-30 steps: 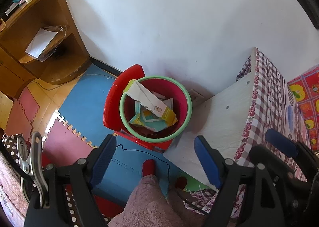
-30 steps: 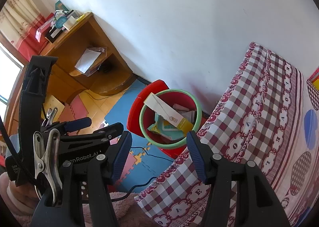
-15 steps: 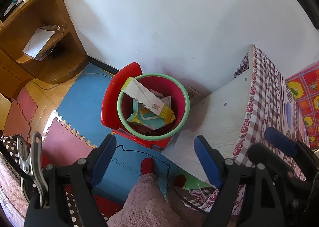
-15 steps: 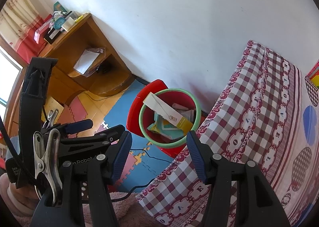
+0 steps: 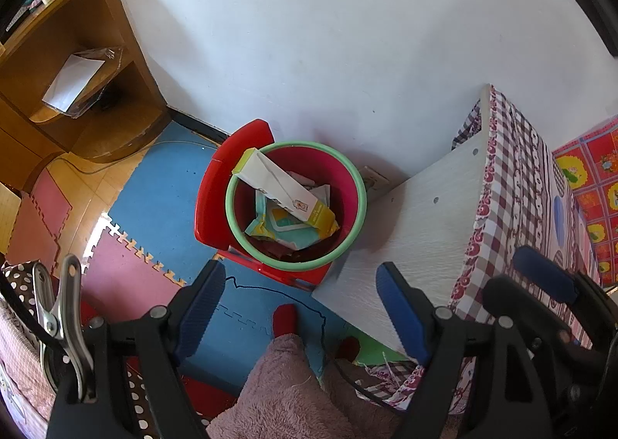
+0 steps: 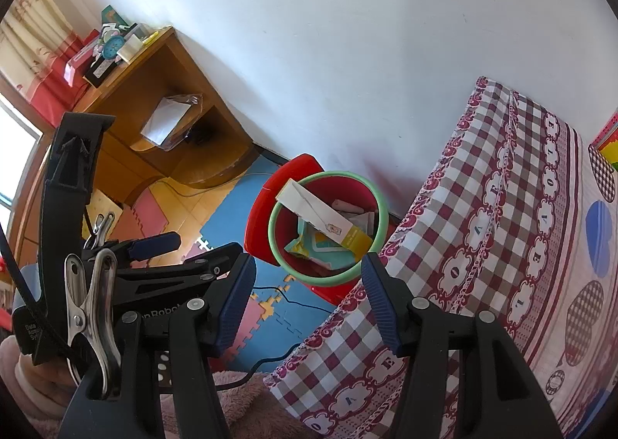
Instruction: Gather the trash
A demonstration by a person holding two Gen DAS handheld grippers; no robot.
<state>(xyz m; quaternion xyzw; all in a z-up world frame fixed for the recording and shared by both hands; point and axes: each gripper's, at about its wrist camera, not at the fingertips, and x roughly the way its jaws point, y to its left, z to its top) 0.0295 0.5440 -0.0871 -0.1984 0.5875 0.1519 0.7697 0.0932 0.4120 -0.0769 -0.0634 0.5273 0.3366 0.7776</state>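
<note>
A red trash bin with a green rim (image 5: 349, 176) (image 6: 382, 215) stands on the floor against the white wall. Inside lie a long white and yellow carton (image 5: 284, 188) (image 6: 324, 221), a teal and yellow packet (image 5: 286, 226) (image 6: 320, 248) and crumpled paper. My left gripper (image 5: 299, 290) hangs above the floor in front of the bin, open, with nothing between its blue pads. My right gripper (image 6: 307, 284) is also open and empty, above the bin's near rim. In the right wrist view the left gripper's black body (image 6: 154, 265) shows at the left.
A table with a checked red cloth (image 5: 513, 215) (image 6: 483, 246) stands right of the bin. A wooden shelf unit (image 5: 65, 64) (image 6: 154, 99) is at the left. Foam mats (image 5: 162, 192) cover the floor, with a thin dark cable (image 5: 270, 290). A person's pink fuzzy legs and red shoe (image 5: 284, 317) are below.
</note>
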